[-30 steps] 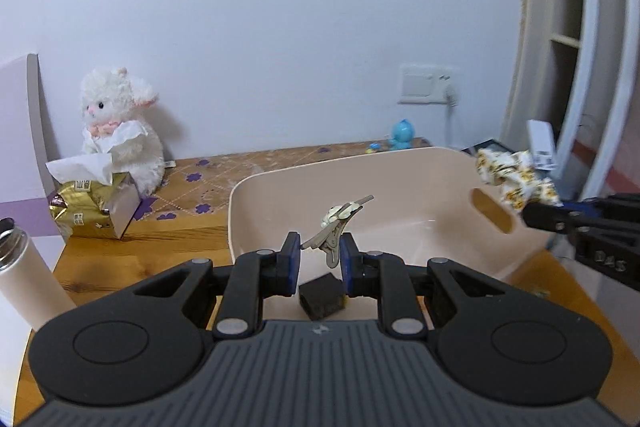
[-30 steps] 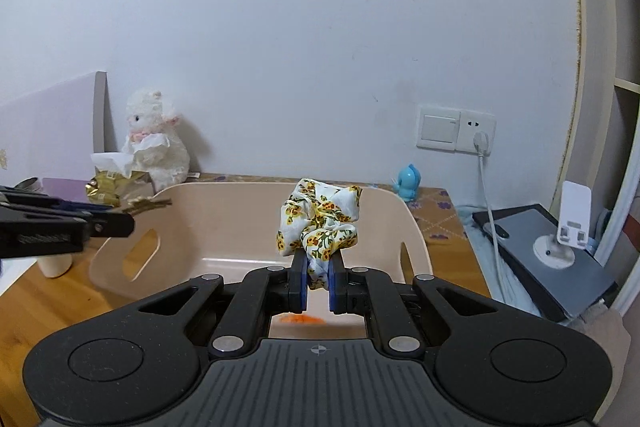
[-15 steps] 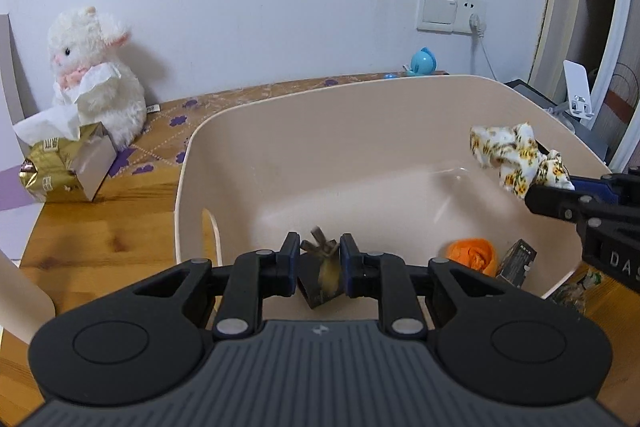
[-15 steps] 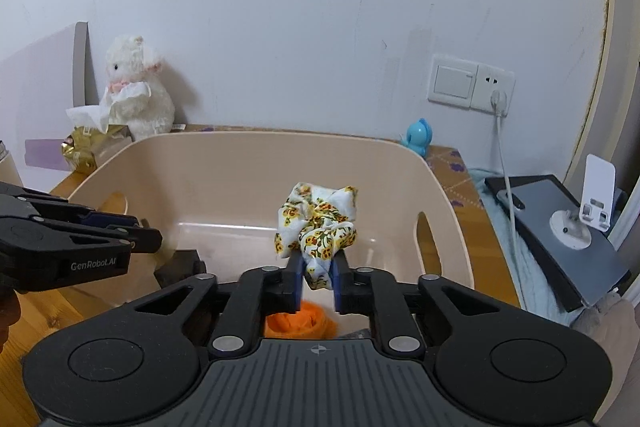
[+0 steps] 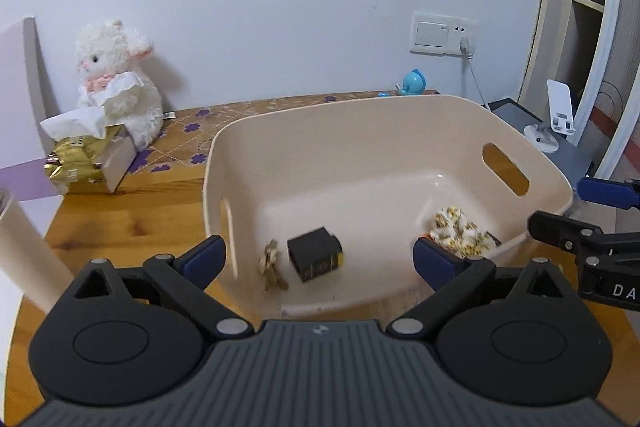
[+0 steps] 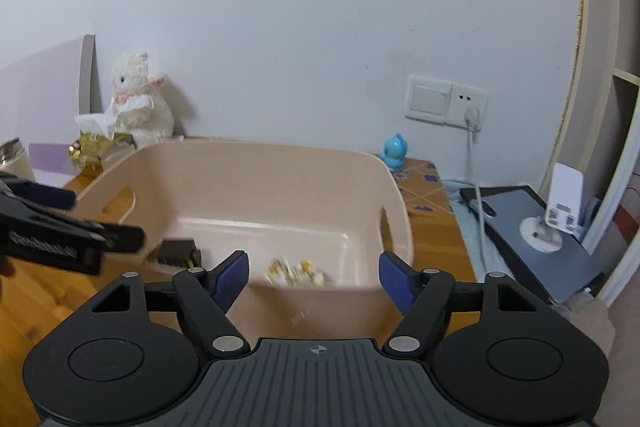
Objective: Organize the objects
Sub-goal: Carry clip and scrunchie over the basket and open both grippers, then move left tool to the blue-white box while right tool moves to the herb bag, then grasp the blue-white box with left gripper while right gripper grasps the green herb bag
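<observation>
A beige plastic bin with handle slots sits on the wooden table. On its floor lie a small beige hair clip, a black box and a floral scrunchie that partly covers something orange. My left gripper hangs open over the bin's near rim, nothing between its fingers. In the right wrist view the bin holds the scrunchie, blurred, and the black box. My right gripper is open too, above the bin's near edge.
A white plush lamb and a gold tissue pack stand at the back left. A white bottle is at the left edge. A blue toy, wall socket with cable, dark tablet and white stand lie to the right.
Both grippers have opened. The hair clip has dropped from the left one and the scrunchie from the right one; both now lie in the bin. Both grippers have drawn back.
</observation>
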Demonstrator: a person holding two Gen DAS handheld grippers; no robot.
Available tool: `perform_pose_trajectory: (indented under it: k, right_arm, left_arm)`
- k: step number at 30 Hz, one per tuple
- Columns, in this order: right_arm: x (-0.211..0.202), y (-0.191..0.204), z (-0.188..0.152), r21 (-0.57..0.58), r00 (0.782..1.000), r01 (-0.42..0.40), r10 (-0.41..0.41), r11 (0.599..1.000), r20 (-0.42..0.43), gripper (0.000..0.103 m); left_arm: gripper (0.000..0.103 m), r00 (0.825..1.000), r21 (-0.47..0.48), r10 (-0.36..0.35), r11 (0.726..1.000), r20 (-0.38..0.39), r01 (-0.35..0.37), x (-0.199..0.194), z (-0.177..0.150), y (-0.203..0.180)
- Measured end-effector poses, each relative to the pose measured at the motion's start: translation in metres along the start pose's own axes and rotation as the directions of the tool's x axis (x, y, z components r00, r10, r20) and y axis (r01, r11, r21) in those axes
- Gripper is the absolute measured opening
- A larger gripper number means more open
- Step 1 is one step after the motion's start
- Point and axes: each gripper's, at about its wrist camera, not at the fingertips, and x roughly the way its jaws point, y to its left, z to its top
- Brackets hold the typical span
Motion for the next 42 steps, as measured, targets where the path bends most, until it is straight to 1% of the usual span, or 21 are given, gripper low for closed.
perform_pose_trajectory:
  k: [3,6,9,13,17,19,23,28,31,34,38,42]
  right_arm:
    - [-0.008,-0.006,-0.013,0.002,0.999,0.009,-0.009,1.0,-0.03,0.08]
    - [-0.012,-0.01,-0.03,0.007,0.998,0.01,-0.01,1.0,-0.068,0.085]
    - [-0.014,-0.012,-0.047,0.0,0.995,0.019,-0.019,1.0,-0.102,0.085]
    - [-0.013,-0.016,-0.061,0.006,0.99,0.018,-0.017,1.0,-0.138,0.087]
    - [-0.01,-0.017,-0.065,-0.005,0.988,0.012,-0.013,1.0,-0.152,0.09]
    - [-0.007,-0.017,-0.067,-0.015,0.987,0.01,-0.013,1.0,-0.159,0.091]
    - [0.001,-0.017,-0.073,-0.025,0.985,0.01,-0.014,1.0,-0.172,0.093]
    - [0.016,-0.018,-0.081,-0.03,0.98,0.008,-0.014,1.0,-0.196,0.094]
    - [0.024,-0.019,-0.082,-0.021,0.979,0.004,-0.009,1.0,-0.202,0.094]
    - [0.031,-0.017,-0.081,-0.015,0.98,-0.001,-0.002,1.0,-0.198,0.095]
    - [0.038,-0.014,-0.08,-0.01,0.981,-0.014,0.012,1.0,-0.193,0.096]
    - [0.047,-0.007,-0.079,-0.006,0.982,-0.027,0.025,1.0,-0.186,0.096]
  left_arm:
    - [0.1,1.0,-0.014,0.01,1.0,0.005,-0.01,-0.014,-0.009,-0.002]
    - [0.1,1.0,-0.033,0.017,0.999,-0.009,-0.017,-0.025,-0.022,-0.002]
    - [0.1,0.999,-0.04,0.014,0.999,-0.029,-0.015,-0.029,-0.032,-0.003]
    - [0.1,0.998,-0.02,0.004,1.0,-0.062,-0.005,-0.026,-0.045,-0.011]
    - [0.1,0.995,0.022,0.005,1.0,-0.097,-0.003,-0.014,-0.057,-0.026]
    - [0.1,0.993,0.021,0.002,1.0,-0.115,0.001,-0.006,-0.062,-0.031]
    - [0.1,0.983,-0.018,-0.046,0.999,-0.176,0.044,0.013,-0.069,-0.039]
    - [0.1,0.976,-0.035,-0.067,0.998,-0.205,0.061,0.034,-0.073,-0.047]
    - [0.1,0.965,-0.075,-0.107,0.993,-0.238,0.092,0.049,-0.074,-0.047]
    - [0.101,0.959,-0.097,-0.111,0.991,-0.262,0.089,0.061,-0.075,-0.044]
    - [0.101,0.963,-0.065,-0.076,0.996,-0.259,0.061,0.064,-0.077,-0.043]
    - [0.101,0.966,-0.061,-0.034,0.998,-0.255,0.019,0.063,-0.08,-0.037]
